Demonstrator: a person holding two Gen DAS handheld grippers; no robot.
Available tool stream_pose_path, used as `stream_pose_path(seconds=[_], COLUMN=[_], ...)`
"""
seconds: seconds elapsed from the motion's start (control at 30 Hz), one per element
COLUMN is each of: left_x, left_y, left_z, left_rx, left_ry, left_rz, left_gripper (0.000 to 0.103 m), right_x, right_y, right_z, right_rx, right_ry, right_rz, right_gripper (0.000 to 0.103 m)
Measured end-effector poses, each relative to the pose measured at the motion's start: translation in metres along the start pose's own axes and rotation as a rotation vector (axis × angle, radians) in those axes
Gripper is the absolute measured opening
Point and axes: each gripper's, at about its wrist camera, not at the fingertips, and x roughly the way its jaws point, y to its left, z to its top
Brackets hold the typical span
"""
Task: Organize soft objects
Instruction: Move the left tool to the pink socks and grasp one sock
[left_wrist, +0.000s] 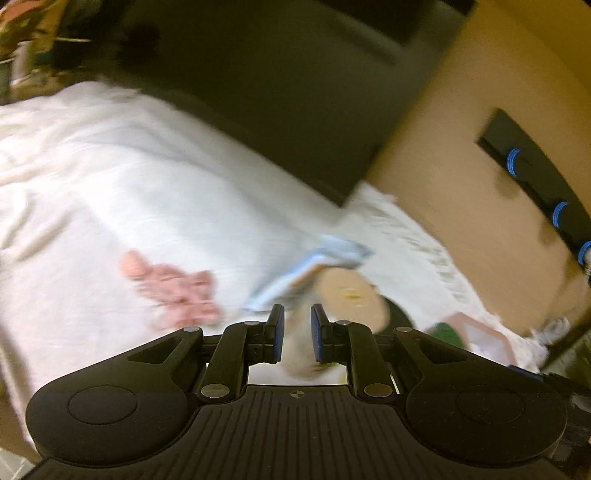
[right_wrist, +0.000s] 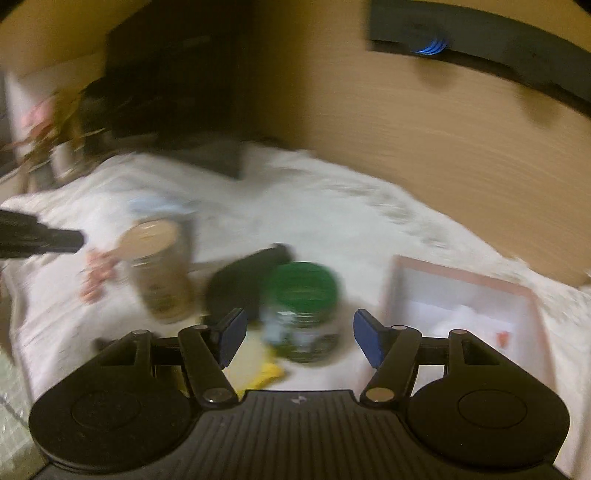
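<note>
Worked over a white fuzzy cover (left_wrist: 110, 166), with everything smeared by blur. Had the left gripper (left_wrist: 297, 314) pinched nearly together on a beige roll (left_wrist: 347, 295), low centre of the left wrist view. Saw a light blue cloth (left_wrist: 314, 262) just above the pads and a pink soft thing (left_wrist: 173, 291) further left. Had the right gripper (right_wrist: 297, 321) with jaws well apart, pressing on nothing. Found a green-lidded jar (right_wrist: 303, 306) just ahead between them, a black thing (right_wrist: 243, 280) beside its left, a yellow scrap (right_wrist: 266, 373) below, and a pink-rimmed box (right_wrist: 461, 306) at right.
</note>
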Motion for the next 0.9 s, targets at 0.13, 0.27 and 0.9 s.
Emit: stream_pose_path(seconds=[0.13,0.27,0.9], left_x=[0.000,0.007,0.027], left_y=[0.028,0.049,0.060], left_z=[-0.006,-0.015,-0.023], left_rx=[-0.023,-0.068,0.059], left_ry=[0.015,0.064,0.156], left_rz=[0.085,0.172,0.096], left_gripper=[0.017,0.017,0.017], right_x=[0.011,0.028,0.047], right_y=[0.037,0.069,0.135], right_z=[-0.002,-0.008,0.012], right_rx=[-0.078,-0.143,-0.287], right_ry=[0.034,0.084,0.063], right_rz=[0.065,0.125,0.222], right_gripper=[0.065,0.065,0.066])
